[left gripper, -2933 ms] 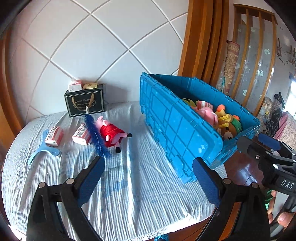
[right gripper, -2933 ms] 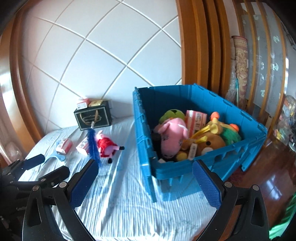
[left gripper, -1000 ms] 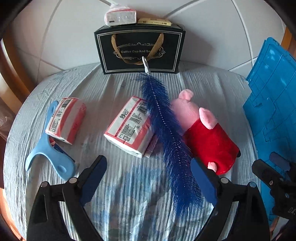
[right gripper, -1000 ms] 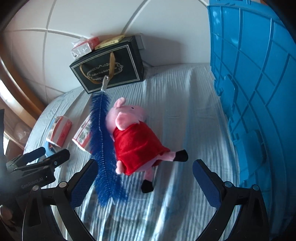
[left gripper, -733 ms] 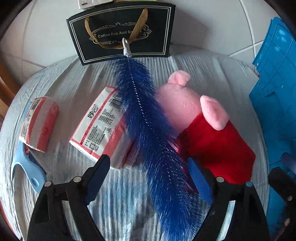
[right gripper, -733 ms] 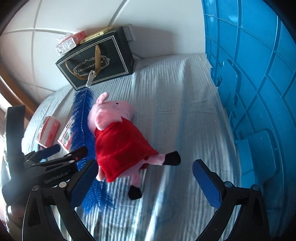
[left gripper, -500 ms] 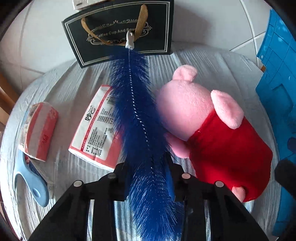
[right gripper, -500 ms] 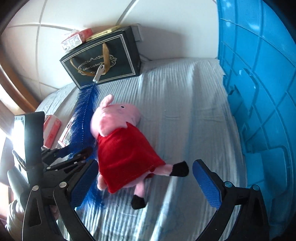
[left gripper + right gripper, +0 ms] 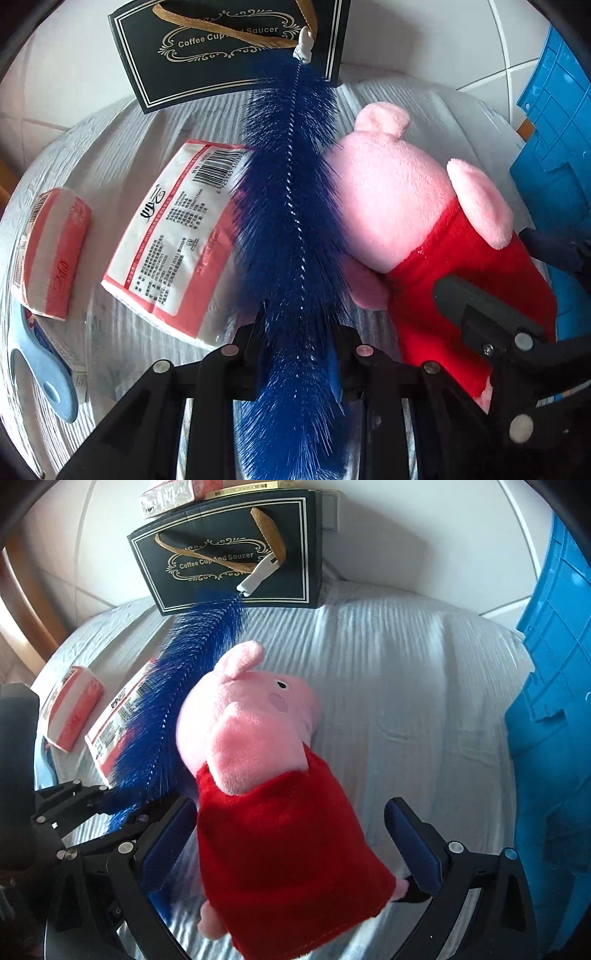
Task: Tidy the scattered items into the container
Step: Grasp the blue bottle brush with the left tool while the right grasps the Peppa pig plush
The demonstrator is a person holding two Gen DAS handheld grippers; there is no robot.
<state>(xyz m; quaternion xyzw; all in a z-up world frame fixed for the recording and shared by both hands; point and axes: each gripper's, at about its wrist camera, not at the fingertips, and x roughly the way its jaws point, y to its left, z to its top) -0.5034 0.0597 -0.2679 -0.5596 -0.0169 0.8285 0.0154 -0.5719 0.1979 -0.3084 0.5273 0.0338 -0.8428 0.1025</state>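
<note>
1. The long blue bristle brush is being clamped near its free end by the left gripper, whose jaws have just been closing on it.
2. The pink plush pig in a red dress is being straddled by the right gripper, jaws wide and not touching it.
3. Only an outer wall of the blue plastic crate is being shown; its contents cannot be told.
4. A small packet is being carried atop the black gift box.

left hand-held gripper: jaws just closing, apparently clamped | right hand-held gripper: jaws wide
</note>
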